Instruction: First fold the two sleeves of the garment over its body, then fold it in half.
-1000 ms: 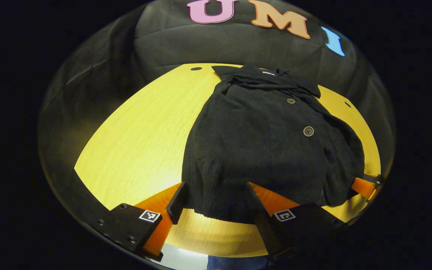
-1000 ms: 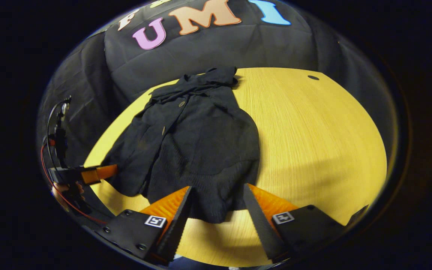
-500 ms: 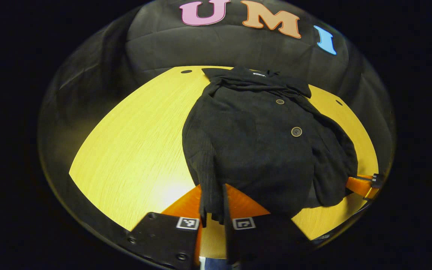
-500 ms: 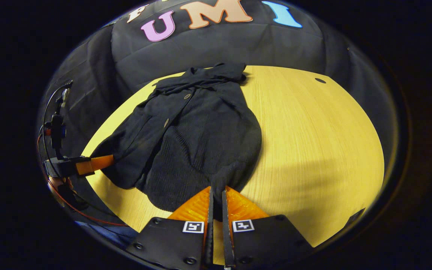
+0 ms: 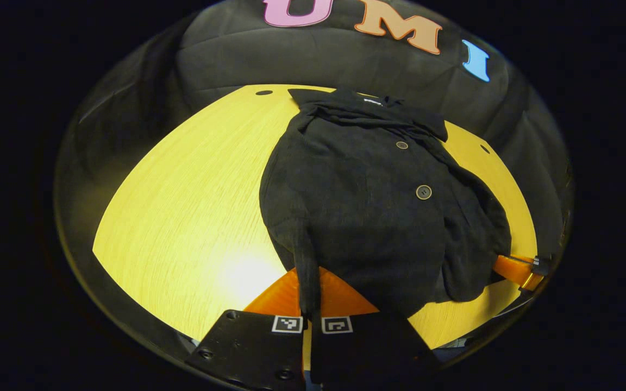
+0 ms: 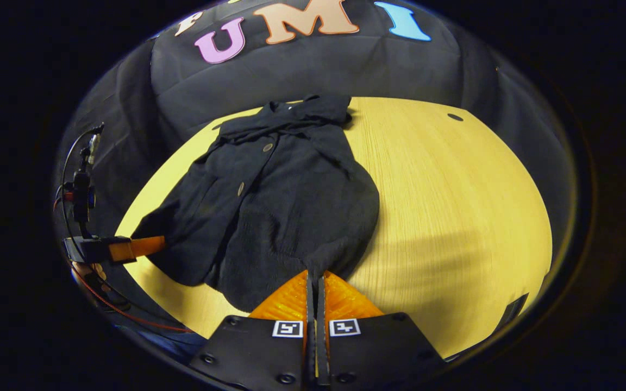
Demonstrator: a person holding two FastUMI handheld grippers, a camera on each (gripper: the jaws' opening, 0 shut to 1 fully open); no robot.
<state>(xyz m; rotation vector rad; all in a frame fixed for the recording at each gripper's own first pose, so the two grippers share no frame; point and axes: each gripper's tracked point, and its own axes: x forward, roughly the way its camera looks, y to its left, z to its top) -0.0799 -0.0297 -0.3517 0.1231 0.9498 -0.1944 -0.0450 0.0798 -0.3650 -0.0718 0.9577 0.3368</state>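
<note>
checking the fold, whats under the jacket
Under the jacket the yellow table shows all around it. The sleeves seem folded over its front; anything beneath the cloth is covered. Both tongs pinch its near hem.

left tool [image 5: 308,282]: fingers pinched together | right tool [image 6: 315,282]: fingers pinched together

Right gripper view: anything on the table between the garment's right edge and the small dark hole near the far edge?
Nothing. In the right gripper view, bare yellow table runs from the garment to the hole.

Black buttoned garment [image 5: 367,206] on table [image 5: 182,206]
</note>
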